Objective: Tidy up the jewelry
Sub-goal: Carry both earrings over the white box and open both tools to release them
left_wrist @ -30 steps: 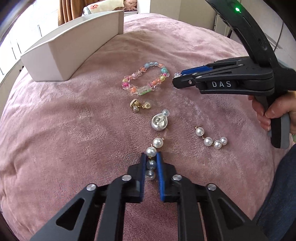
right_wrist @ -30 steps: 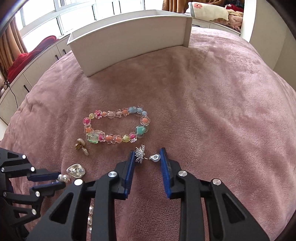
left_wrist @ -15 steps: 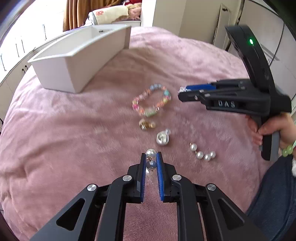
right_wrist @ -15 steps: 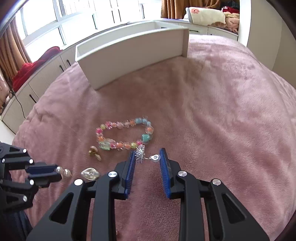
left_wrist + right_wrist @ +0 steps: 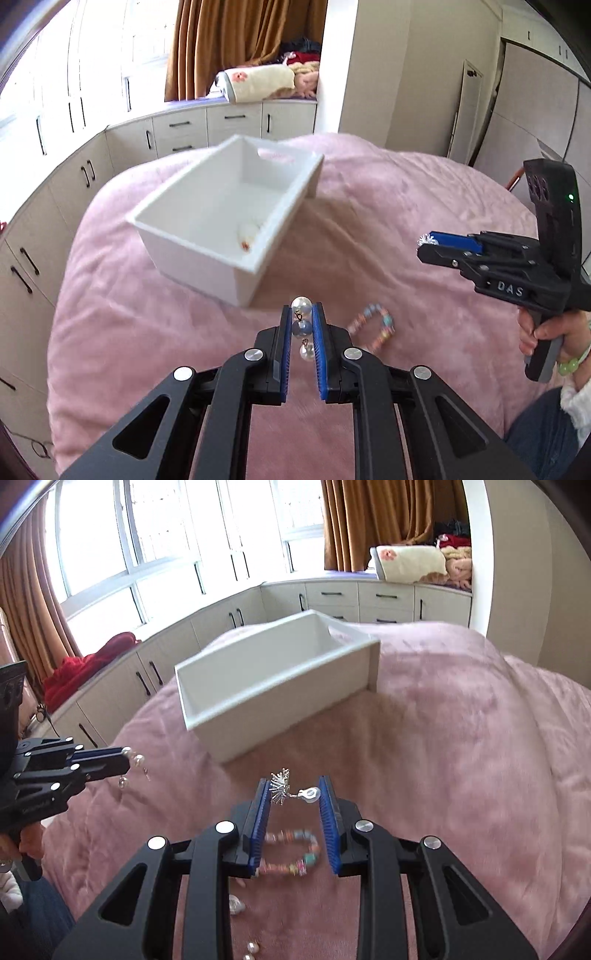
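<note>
Pink blanket (image 5: 388, 206) fronts window cabinets (image 5: 332, 602) — each claw (image 5: 302, 325) (image 5: 293, 797) clenched on an earring.

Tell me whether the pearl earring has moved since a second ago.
Yes. The pearl earring, clamped in the left gripper, has risen off the pink blanket toward the white box.

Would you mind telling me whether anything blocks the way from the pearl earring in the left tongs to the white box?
Nothing visible does: the pearl drop earring hangs above bare pink blanket, and the open white rectangular box lies just ahead.
</note>
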{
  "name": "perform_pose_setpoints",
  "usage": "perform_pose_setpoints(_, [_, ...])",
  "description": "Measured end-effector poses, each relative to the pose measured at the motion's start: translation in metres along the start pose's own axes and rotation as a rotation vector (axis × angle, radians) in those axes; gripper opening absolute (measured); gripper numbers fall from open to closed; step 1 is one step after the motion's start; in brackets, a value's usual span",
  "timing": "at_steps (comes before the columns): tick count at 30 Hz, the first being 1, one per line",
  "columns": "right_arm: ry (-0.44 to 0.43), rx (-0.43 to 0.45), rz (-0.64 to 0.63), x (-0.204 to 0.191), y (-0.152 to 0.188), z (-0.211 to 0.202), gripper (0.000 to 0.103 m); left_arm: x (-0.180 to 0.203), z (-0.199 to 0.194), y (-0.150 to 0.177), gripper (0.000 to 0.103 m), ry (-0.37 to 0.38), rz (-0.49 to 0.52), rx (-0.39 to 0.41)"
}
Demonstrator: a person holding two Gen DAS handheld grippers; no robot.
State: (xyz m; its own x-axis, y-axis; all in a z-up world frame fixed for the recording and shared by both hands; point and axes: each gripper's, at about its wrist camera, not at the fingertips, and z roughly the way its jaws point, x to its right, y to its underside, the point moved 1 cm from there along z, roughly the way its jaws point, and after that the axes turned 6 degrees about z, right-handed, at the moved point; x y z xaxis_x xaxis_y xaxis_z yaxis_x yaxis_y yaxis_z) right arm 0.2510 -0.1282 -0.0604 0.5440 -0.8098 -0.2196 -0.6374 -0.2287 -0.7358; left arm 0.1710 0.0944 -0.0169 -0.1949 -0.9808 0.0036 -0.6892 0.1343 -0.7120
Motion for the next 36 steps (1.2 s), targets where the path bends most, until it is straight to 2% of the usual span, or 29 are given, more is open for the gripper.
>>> perform_pose_setpoints(6, [-0.012,0.063,-0.026,-0.012,-0.06,0.011,0.027,-0.037,0.006,-0.058,0.016,-0.036,-0.01,0.044])
perform_pose_setpoints(10, [-0.015,0.085,-0.065,-0.025,-0.102,0.029,0.027,-0.065,0.02,-0.09,0.016,-0.071,-0.028,0.046])
perform_pose_setpoints(14, [-0.015,0.084,-0.103,-0.035,-0.137,0.051,0.027,-0.088,0.044,-0.113,0.016,-0.075,-0.074,0.022])
perform_pose_setpoints(18, [-0.006,0.039,-0.101,-0.034,-0.157,0.086,0.027,-0.105,0.071,-0.119,0.016,-0.084,-0.082,-0.016])
perform_pose_setpoints(22, [0.011,-0.028,-0.076,-0.028,-0.163,0.125,0.027,-0.117,0.1,-0.115,0.016,-0.108,-0.079,-0.078])
perform_pose_setpoints(26, [0.027,-0.072,-0.071,-0.027,-0.162,0.155,0.027,-0.133,0.12,-0.111,0.016,-0.097,-0.137,-0.12])
perform_pose_setpoints(29, [0.031,-0.096,-0.054,-0.027,-0.159,0.169,0.027,-0.139,0.127,-0.111,0.016,-0.102,-0.151,-0.132])
perform_pose_setpoints(34, [0.037,-0.123,-0.028,-0.028,-0.156,0.18,0.028,-0.138,0.136,-0.111,0.017,-0.155,-0.125,-0.172])
perform_pose_setpoints(35, [0.039,-0.126,-0.028,-0.029,-0.156,0.18,0.029,-0.138,0.136,-0.11,0.019,-0.168,-0.125,-0.181])
perform_pose_setpoints(36, [0.046,-0.125,-0.029,-0.029,-0.155,0.18,0.029,-0.137,0.136,-0.11,0.028,-0.176,-0.125,-0.181])
